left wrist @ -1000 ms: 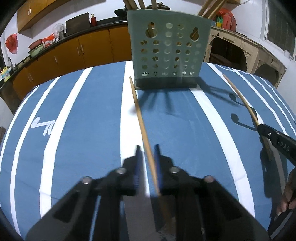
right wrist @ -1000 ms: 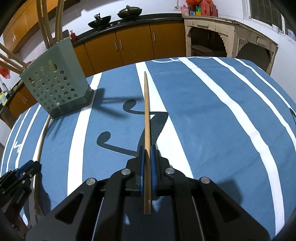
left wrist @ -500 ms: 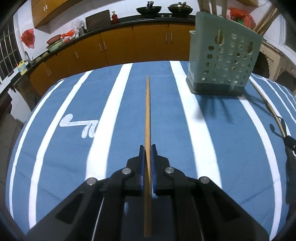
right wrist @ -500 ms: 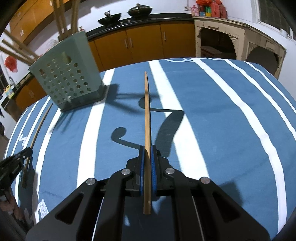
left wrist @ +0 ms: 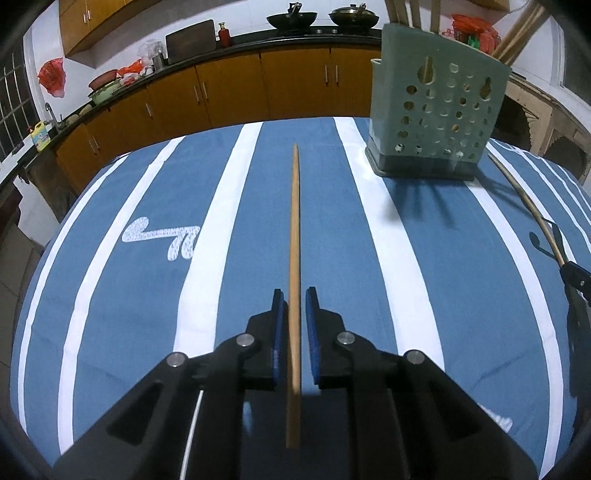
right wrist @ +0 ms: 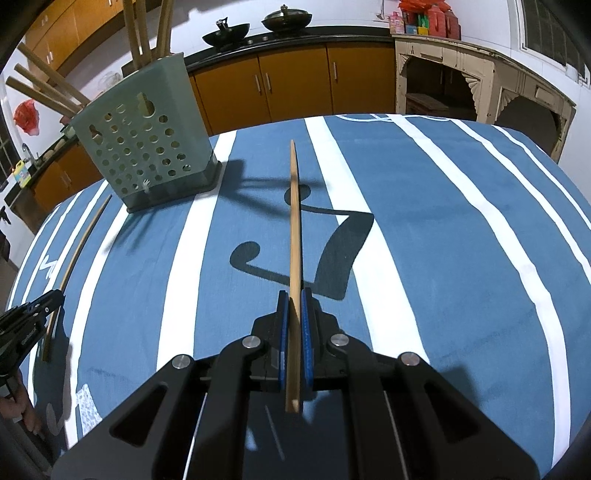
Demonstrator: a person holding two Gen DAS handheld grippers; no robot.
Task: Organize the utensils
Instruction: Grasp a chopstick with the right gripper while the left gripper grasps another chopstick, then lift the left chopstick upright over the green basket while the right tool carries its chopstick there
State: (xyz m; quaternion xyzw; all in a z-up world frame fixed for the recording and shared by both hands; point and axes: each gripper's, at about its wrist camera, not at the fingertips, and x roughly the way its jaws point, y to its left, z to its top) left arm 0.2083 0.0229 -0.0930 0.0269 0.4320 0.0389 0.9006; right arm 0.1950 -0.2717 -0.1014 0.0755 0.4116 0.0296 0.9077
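A pale green perforated utensil holder (left wrist: 436,110) stands on the blue striped tablecloth (left wrist: 369,240) with several wooden sticks in it. My left gripper (left wrist: 294,295) has a wooden chopstick (left wrist: 294,221) between its blue pads. Its jaws are opening, and a thin gap shows on each side of the stick. My right gripper (right wrist: 293,295) is shut on a second chopstick (right wrist: 294,221), held above the cloth and pointing right of the holder (right wrist: 147,147). The right wrist view shows the left gripper (right wrist: 44,301) at the left edge with its chopstick (right wrist: 85,236).
Orange kitchen cabinets (left wrist: 229,92) with a dark counter run behind the table. Woks and pots (right wrist: 284,18) sit on that counter. A cream carved sideboard (right wrist: 461,81) stands at the back right. The cloth carries a white printed mark (left wrist: 162,240) on the left.
The left gripper swung left, so the holder went from straight ahead to the upper right of its view. Its pads have parted slightly from the chopstick. The right gripper keeps its grip, barely moved.
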